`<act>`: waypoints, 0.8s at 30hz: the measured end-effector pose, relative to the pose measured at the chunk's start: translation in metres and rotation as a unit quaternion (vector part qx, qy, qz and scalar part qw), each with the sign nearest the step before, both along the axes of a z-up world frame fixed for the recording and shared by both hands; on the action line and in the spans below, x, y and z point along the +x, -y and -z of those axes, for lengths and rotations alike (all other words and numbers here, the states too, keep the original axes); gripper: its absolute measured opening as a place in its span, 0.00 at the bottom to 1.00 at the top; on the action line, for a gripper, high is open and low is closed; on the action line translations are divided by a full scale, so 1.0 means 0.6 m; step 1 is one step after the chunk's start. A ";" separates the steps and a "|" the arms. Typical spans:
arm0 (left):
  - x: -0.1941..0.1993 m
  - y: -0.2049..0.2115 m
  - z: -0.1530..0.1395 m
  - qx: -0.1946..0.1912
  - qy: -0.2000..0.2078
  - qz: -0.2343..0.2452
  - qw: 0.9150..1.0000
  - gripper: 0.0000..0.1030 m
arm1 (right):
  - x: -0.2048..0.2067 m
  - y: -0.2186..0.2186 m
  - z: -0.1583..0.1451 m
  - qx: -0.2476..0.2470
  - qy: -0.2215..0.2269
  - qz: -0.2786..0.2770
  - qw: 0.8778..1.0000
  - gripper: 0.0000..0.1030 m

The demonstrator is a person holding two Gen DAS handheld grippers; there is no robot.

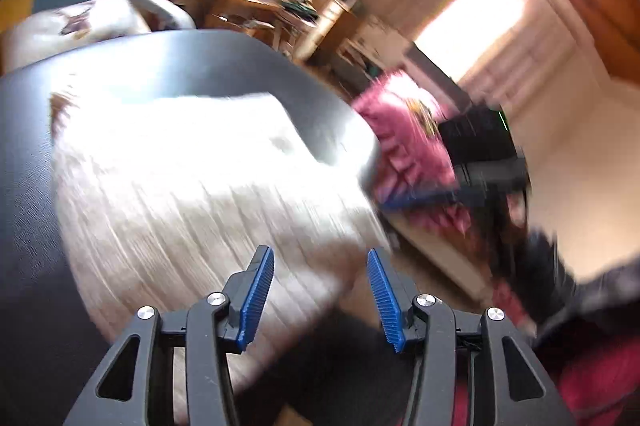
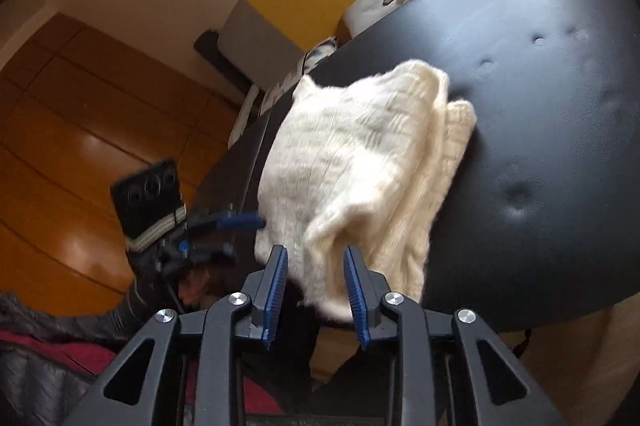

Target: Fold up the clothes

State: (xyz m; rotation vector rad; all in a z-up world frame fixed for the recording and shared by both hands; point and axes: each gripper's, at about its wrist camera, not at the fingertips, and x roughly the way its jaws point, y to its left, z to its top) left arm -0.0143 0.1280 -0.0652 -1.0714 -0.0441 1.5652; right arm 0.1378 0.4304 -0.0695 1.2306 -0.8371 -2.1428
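While one cream knitted sweater [image 2: 360, 161] lies bunched on the black table [image 2: 540, 125], both grippers hang at its near edge with nothing between their pads. The right gripper [image 2: 316, 286] has its jaws apart, and a hanging corner of the sweater sits just ahead of and partly between them, though I cannot tell whether it touches either pad. The left gripper [image 1: 320, 290] is also spread wide, with the sweater [image 1: 192, 185] just ahead and to its left; this view is heavily blurred.

The sweater looks partly doubled over, one layer lapping another on its far right side, so the fold seems begun but untidy. The next move probably calls for closing each gripper on a near corner, then carrying that edge away across the table to lay it flat.

Count: one sweater, one table, two grippers. A pink cloth [image 1: 404, 145] lies well off to the left gripper's right.
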 end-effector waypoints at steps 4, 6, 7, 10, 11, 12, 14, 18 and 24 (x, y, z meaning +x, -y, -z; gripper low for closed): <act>-0.044 -0.040 -0.001 -0.014 0.004 -0.016 1.000 0.49 | -0.027 0.043 0.020 0.026 0.011 -0.045 0.999 0.28; -0.055 -0.069 0.002 -0.034 -0.009 -0.004 0.999 0.49 | -0.046 0.056 0.037 0.021 0.021 -0.068 0.997 0.28; -0.059 -0.084 0.003 -0.045 -0.016 0.004 0.999 0.49 | -0.055 0.063 0.046 0.017 0.027 -0.081 0.996 0.29; -0.048 -0.140 0.016 -0.090 -0.049 0.032 0.994 0.49 | -0.060 0.090 0.069 0.018 0.055 -0.156 0.986 0.31; -0.047 -0.155 0.025 -0.105 -0.059 0.042 0.992 0.49 | -0.055 0.096 0.076 0.030 0.062 -0.177 0.982 0.31; -0.042 -0.171 0.035 -0.119 -0.067 0.049 0.989 0.48 | -0.051 0.094 0.088 0.036 0.075 -0.186 0.979 0.31; -0.033 -0.201 0.052 -0.137 -0.087 0.062 0.985 0.48 | -0.044 0.077 0.120 0.037 0.107 -0.177 0.978 0.29; -0.009 -0.224 0.059 -0.146 -0.148 0.057 0.977 0.50 | -0.030 0.050 0.145 -0.009 0.101 -0.132 0.986 0.24; -0.028 -0.161 -0.010 -0.064 -0.111 -0.007 0.992 0.52 | 0.007 -0.005 0.096 0.004 0.069 -0.045 0.997 0.26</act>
